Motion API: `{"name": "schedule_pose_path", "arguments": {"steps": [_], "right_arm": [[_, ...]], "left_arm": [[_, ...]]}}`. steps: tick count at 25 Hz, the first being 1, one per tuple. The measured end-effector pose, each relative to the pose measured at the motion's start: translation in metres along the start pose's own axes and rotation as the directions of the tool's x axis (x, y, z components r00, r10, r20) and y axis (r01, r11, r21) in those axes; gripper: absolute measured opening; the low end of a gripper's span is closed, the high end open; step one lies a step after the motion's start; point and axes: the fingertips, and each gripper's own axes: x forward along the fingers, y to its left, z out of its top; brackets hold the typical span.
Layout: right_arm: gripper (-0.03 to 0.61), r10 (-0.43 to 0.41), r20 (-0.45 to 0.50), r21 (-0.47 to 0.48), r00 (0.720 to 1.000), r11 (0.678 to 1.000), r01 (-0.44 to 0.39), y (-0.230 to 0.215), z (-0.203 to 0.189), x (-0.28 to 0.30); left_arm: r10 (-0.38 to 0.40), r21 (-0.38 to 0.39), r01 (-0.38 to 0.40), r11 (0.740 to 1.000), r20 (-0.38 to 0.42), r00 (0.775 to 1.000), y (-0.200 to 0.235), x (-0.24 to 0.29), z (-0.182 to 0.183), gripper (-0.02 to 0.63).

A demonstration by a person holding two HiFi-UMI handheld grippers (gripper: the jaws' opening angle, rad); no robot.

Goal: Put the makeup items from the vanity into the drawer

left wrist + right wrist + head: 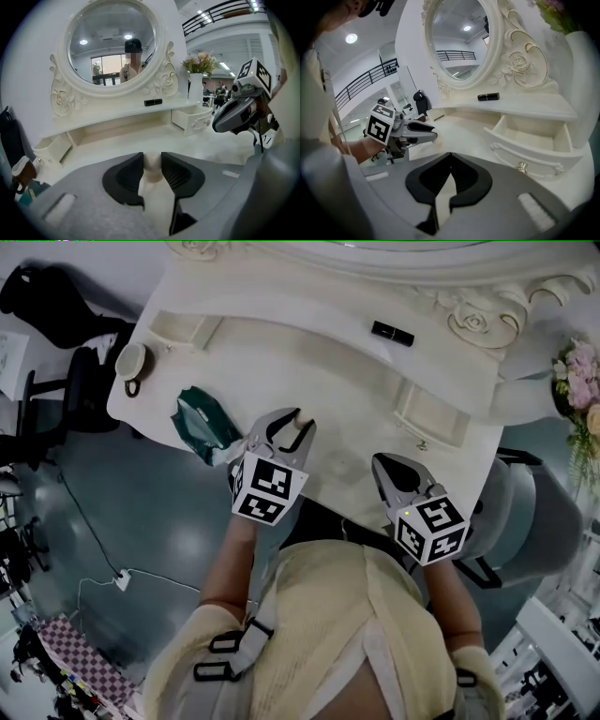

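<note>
A small cream, round-topped item (151, 165) stands between the jaws of my left gripper (152, 161), and both pads touch its sides. In the head view the left gripper (292, 427) is over the front middle of the vanity top (328, 371). My right gripper (384, 465) hovers by the front edge, jaws shut with nothing between them (450, 157). A black lipstick (392, 332) lies on the raised shelf under the mirror, far from both grippers. The right drawer (431, 413) is pulled open and looks empty in the right gripper view (532, 133).
A green pouch (202, 418) lies at the vanity's left front. A cup (131, 362) sits on the left corner beside a second open drawer (187, 329). A vase of flowers (194, 86) stands at the right, and the oval mirror (115, 44) rises behind.
</note>
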Motion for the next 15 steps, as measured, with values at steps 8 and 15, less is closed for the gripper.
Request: {"name": "schedule_pose_path", "arguments": {"steps": [8, 15], "right_arm": [[0.002, -0.012, 0.025, 0.024, 1.0, 1.0, 0.012, -0.025, -0.002, -0.03], [0.002, -0.041, 0.054, 0.036, 0.998, 0.999, 0.039, -0.041, -0.007, -0.056]], "left_arm": [[0.035, -0.003, -0.035, 0.999, 0.089, 0.995, -0.009, -0.011, 0.053, 0.118], [-0.047, 0.019, 0.044, 0.999, 0.191, 0.98, -0.039, -0.006, 0.108, 0.118]]}}
